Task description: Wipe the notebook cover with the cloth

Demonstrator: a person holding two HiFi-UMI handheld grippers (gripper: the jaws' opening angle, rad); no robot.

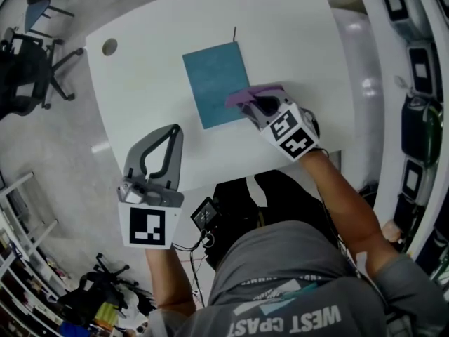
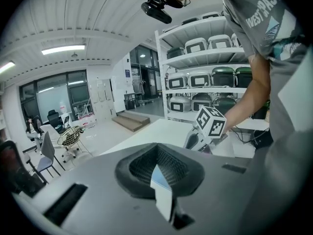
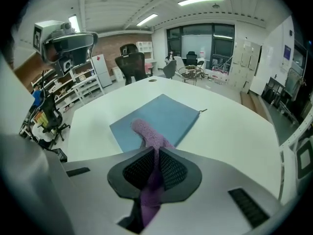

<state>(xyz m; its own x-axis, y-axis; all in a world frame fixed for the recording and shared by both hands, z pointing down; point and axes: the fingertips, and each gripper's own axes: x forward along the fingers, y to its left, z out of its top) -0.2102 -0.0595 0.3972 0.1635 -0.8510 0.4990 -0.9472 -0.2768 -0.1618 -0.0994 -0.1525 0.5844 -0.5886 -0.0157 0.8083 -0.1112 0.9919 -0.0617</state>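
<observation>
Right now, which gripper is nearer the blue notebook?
Right. The right gripper, shut on the purple cloth, is over the notebook's near right edge. The left gripper hangs apart from it, by the table's near left corner.

right gripper [image 3: 155, 153]: fingers [image 3: 173, 170] pinched tight on purple cloth [image 3: 146, 131] | cloth end sticks out toward 12 o'clock, over near edge of blue notebook [image 3: 168, 114], contact unclear | notebook lies flat on white bench [image 3: 234, 131] | office chairs [image 3: 132, 62] beyond bench, 11 o'clock
</observation>
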